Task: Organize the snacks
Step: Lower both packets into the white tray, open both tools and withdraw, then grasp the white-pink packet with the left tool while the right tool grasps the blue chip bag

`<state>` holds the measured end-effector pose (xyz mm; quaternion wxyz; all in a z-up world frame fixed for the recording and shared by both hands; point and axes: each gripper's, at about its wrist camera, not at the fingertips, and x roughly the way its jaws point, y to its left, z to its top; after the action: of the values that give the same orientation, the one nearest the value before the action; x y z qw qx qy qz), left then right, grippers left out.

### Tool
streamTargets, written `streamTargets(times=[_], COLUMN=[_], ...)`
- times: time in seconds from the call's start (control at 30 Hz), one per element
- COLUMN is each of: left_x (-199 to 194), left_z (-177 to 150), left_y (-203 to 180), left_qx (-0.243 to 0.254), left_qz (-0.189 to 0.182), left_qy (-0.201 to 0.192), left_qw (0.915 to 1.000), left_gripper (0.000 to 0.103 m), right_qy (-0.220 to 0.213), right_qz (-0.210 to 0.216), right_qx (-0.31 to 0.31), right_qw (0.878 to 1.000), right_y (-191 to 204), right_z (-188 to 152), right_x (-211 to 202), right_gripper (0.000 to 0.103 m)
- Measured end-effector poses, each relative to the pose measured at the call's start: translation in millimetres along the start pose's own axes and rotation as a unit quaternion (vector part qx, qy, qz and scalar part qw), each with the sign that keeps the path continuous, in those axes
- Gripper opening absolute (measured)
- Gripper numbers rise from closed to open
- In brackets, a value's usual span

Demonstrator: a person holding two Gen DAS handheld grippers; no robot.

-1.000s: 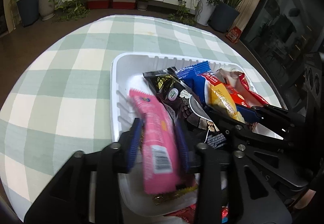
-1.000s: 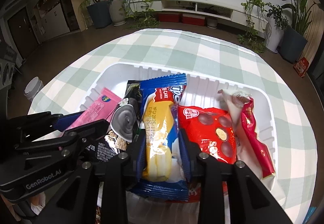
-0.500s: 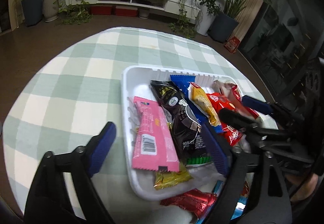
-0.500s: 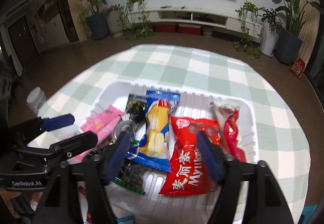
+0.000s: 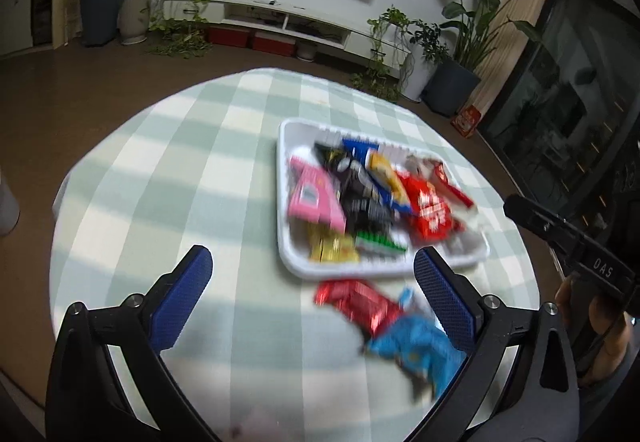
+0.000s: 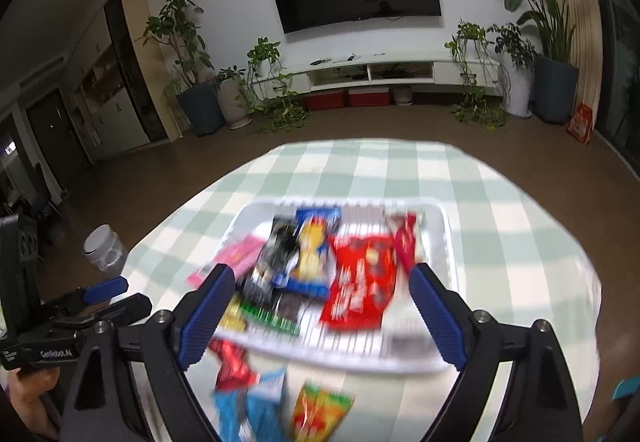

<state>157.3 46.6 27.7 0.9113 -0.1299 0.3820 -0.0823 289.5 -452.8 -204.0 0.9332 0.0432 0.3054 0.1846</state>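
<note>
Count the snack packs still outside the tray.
3, though more may sit out of frame: a red pack by the tray's near edge, a blue pack beside it, and an orange-green pack right of the blue.

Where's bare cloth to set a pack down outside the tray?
Left of the white plastic tray, the checked tablecloth lies bare, also beyond its far rim. Crowded at the near rim: red foil pack, blue pack, orange-green pack.

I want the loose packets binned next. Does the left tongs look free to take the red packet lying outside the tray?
Probably yes. The left tongs are open and empty, and the red packet lies on the tablecloth between the fingers, just short of the tray, with nothing over it.
</note>
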Motion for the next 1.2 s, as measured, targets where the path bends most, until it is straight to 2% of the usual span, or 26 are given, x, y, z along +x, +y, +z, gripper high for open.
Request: streamTargets(times=[0.13,0.33,0.47,0.6,0.73,0.93,1.03,1.13,1.17,1.2], left_x=[-24.2,-38.4,-50.7,-62.7,-59.6,-42.6,-31.5,-27.0,-25.9,-24.6], left_z=[-44.5,-96.8,-118.0,-129.1,-131.9,-130.2,-132.2,-133.3,-133.2,-132.7], left_y=[4.2,-4.0,-2.8,2.6,-2.3,-1.3,1.8,0.7,2.2,3.7], left_qx=[-0.023,-0.026,-0.036,-0.059,-0.041,-0.036,-0.033,-0.026,-0.028,-0.031], left_qz=[-0.003,-0.003,0.029,0.063,0.091,0.137,0.137,0.129,0.123,0.122], left_qy=[-0.006,0.013,0.009,0.008,0.026,0.055,0.077,0.081,0.083,0.085], left_qw=[0.9997,0.9996,0.9989,0.9963,0.9946,0.9884,0.9870,0.9879,0.9884,0.9884], left_gripper=[0.102,0.102,0.102,0.102,0.102,0.102,0.102,0.101,0.099,0.092], right_qy=[0.026,0.041,0.027,0.040,0.052,0.078,0.088,0.110,0.117,0.123], right_qz=[-0.006,-0.023,0.002,0.014,0.009,0.002,0.009,0.006,0.006,0.006], right_qx=[0.006,0.030,-0.003,-0.062,-0.105,-0.119,-0.124,-0.133,-0.136,-0.139], right_qw=[1.000,0.998,1.000,0.997,0.993,0.990,0.988,0.985,0.984,0.983], right_y=[1.2,-4.8,7.5,31.8,50.8,57.4,61.0,66.0,66.9,67.6], right_z=[-36.9,-67.2,-71.9,-79.2,-86.6,-91.4,-92.5,-97.4,-99.2,-100.8], right_x=[-10.8,-22.1,-27.3,-18.7,-10.2,6.3,11.7,21.6,23.9,25.8], right_gripper=[0.091,0.091,0.091,0.091,0.091,0.090,0.090,0.083,0.078,0.076])
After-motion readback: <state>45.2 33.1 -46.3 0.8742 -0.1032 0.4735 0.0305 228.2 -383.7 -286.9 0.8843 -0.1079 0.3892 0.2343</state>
